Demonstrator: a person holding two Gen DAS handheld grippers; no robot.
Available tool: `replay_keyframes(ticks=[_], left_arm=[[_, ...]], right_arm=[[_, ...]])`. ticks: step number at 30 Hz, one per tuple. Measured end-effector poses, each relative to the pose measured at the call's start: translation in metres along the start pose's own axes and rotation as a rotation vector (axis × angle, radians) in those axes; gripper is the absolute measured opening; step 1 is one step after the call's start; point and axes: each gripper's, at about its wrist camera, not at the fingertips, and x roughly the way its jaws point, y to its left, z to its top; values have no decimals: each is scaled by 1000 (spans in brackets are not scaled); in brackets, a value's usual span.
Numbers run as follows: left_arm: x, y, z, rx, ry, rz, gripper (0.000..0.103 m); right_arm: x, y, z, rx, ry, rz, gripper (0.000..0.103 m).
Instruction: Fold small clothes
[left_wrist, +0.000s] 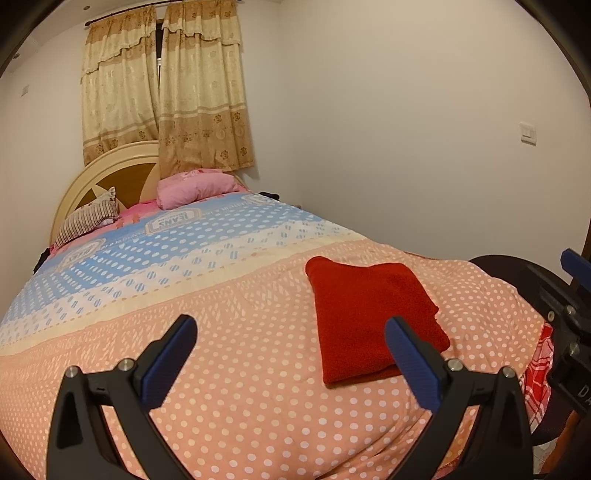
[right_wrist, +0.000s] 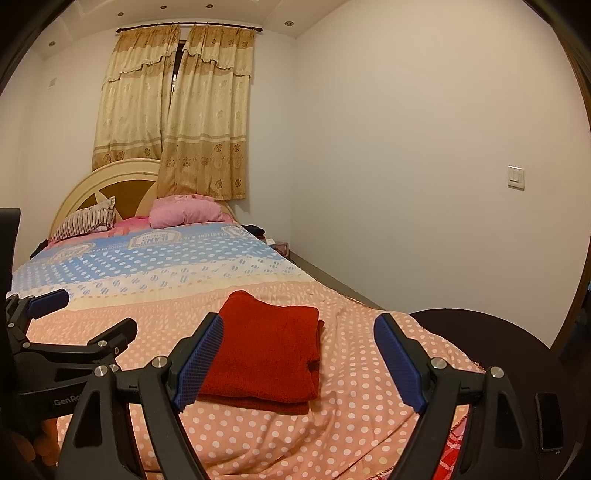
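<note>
A bedroom with pale walls, a bed (right_wrist: 258, 435) under a polka-dot quilt, and a folded red garment (right_wrist: 266, 354) lying near its foot.

The quilt runs from blue near the pillows to peach at the near end, where the red knit garment lies folded in a neat rectangle, layers stacked. It looks soft, light and limp, likely to sag if lifted by one corner; the thick folded near edge seems the safest hold. The left tongs (left_wrist: 291, 354) and right tongs (right_wrist: 297, 360) both hover spread apart, gripping nothing.
</note>
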Motion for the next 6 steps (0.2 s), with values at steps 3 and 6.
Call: replay_keyframes(ticks=[3,6], left_arm=[[3,1,-1,-5,12,-2,103],[7,2,0,-9,20,-2,103]], right_arm=[[1,0,0,-2,2,1,84],[1,0,0,-2,3,1,84]])
